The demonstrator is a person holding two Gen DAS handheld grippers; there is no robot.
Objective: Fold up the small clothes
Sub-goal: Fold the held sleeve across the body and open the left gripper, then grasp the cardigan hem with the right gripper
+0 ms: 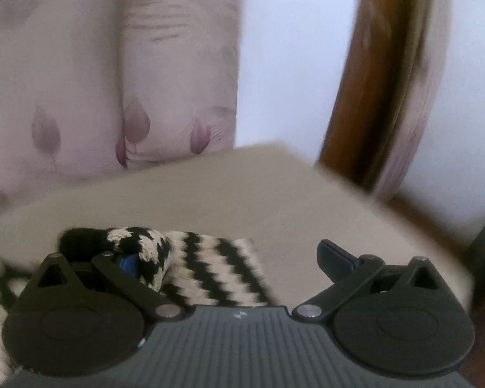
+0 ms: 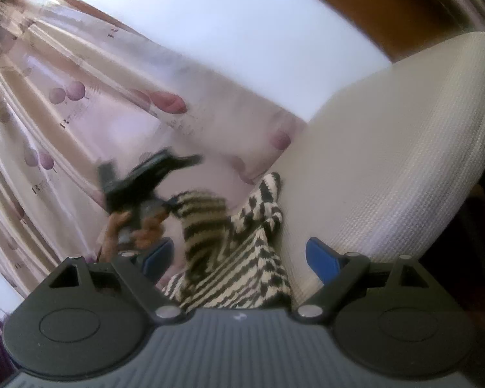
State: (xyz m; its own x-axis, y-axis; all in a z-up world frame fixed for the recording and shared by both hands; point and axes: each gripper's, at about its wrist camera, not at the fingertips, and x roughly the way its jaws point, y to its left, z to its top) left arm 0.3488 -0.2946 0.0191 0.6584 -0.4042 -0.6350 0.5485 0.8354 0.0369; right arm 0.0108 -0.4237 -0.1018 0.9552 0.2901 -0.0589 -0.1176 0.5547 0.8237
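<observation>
Black-and-cream zigzag knit garment is lying partly folded on the beige cushion, while left gripper and right gripper are both spreading their jaws, folding unfinished.

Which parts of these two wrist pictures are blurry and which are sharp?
Left wrist view: the tongs are sharp, the striped knit garment is softly smeared. Right wrist view: the other gripper and curtain are motion-blurred; the cushion weave stays crisp.
</observation>
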